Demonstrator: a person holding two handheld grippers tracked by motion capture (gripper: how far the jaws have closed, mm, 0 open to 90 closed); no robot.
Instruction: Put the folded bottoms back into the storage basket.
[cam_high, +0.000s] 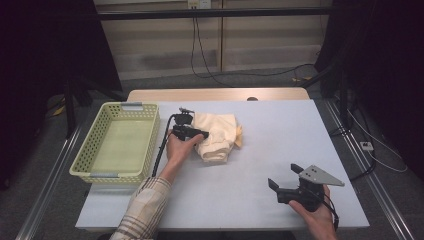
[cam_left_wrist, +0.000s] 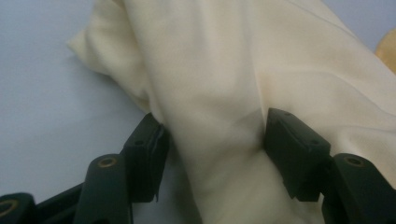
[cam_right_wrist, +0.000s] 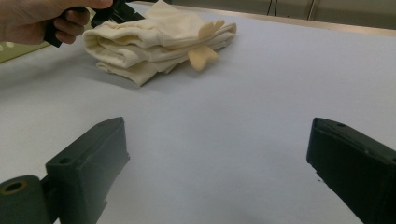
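surface: table (cam_high: 270, 165), pale blue-grey sheet over it, bare wood strip along the far edge | at 10 o'clock: light green slotted basket (cam_high: 89, 154) at the left edge, nothing visible inside | near 12 o'clock of centre: cream folded cloth (cam_high: 217, 136), just beside the basket, lying flat on the sheet

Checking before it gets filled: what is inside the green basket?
The basket looks empty: its bare floor shows, nothing lying in it. The near wall hides a thin strip of the floor.
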